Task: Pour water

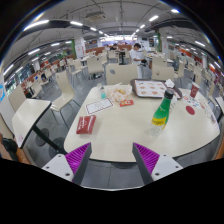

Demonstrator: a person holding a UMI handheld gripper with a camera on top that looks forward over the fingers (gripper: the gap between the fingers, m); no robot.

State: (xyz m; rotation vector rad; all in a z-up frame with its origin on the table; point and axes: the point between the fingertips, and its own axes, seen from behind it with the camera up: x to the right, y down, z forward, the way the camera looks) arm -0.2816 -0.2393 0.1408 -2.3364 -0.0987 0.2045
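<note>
Tool: I see my tool (pixel 112 160) held above the near edge of the worktop, its two fingers spread wide apart with nothing between them; the purple pads (pixel 80 156) face inward.
Worktop: a pale round worktop (pixel 130 135) lies just ahead of the fingers and carries everything I can pick out.
Bottle: a clear bottle with green and yellow colouring (pixel 161 110) stands upright on the worktop's right half, beyond the right finger and well apart from it. I cannot tell whether it holds water.
Cup: a small red cup (pixel 195 91) stands near the far right rim, beyond the bottle.
Red dish: a flat red round thing (pixel 190 110) lies just right of the bottle; I cannot tell what it is.
Red packet: a red packet (pixel 86 124) lies on the left half, ahead of the left finger.
Paper: a white sheet (pixel 98 105) lies beyond the packet, with small red-and-white items (pixel 124 97) just beside it toward the middle.
Tray: a pale tray with round hollows (pixel 149 89) sits at the far side.
Room: a canteen hall with more tables and chairs (pixel 64 92) stretches behind, under rows of ceiling lights (pixel 104 27).
</note>
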